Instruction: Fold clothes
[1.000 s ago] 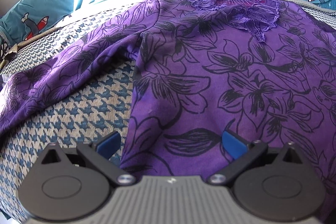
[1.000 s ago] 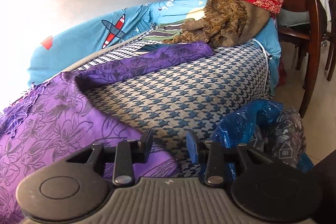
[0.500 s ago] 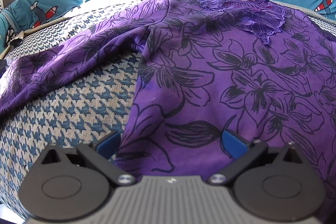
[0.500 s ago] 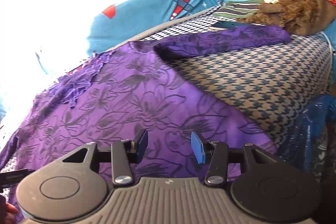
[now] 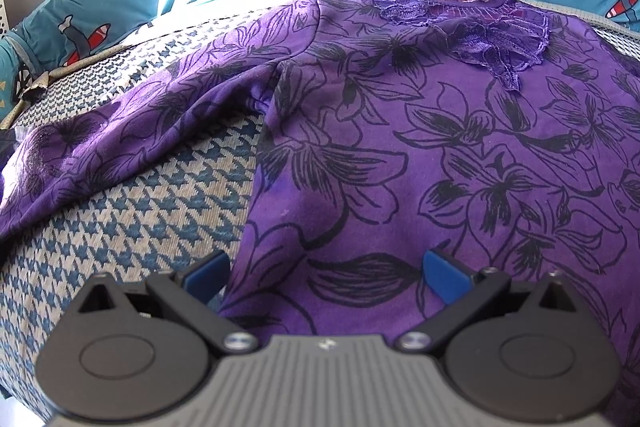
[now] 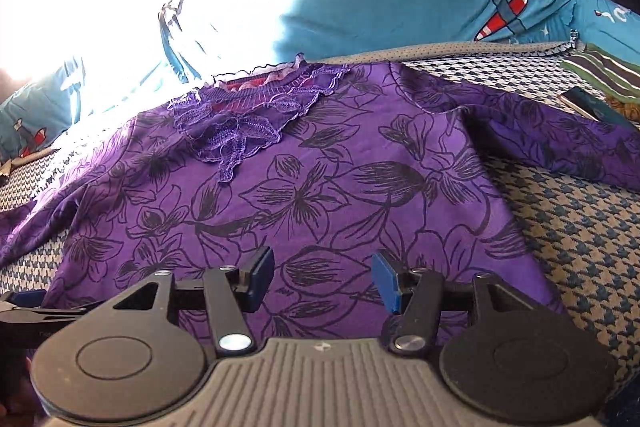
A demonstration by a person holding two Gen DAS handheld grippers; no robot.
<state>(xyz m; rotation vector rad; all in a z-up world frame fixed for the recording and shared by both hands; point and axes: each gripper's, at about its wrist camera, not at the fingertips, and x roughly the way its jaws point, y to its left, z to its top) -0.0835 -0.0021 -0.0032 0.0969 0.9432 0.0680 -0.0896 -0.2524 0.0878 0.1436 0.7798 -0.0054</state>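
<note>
Left wrist view: a purple long-sleeved top printed with black flowers (image 5: 420,155) is seen spread flat, front up, on a cushion covered in blue-and-cream houndstooth fabric (image 5: 132,227). The left gripper (image 5: 326,273) is held wide open at the hem's left corner, one blue pad over the houndstooth, the other over the cloth; nothing is gripped. A sleeve is stretched out to the left. In the right wrist view the same top (image 6: 320,187) is shown, its lace neckline (image 6: 240,123) at the far edge. The right gripper (image 6: 324,279) is held apart above the hem, empty. Turquoise bedding with aeroplane prints (image 6: 420,7) is seen behind.
</note>
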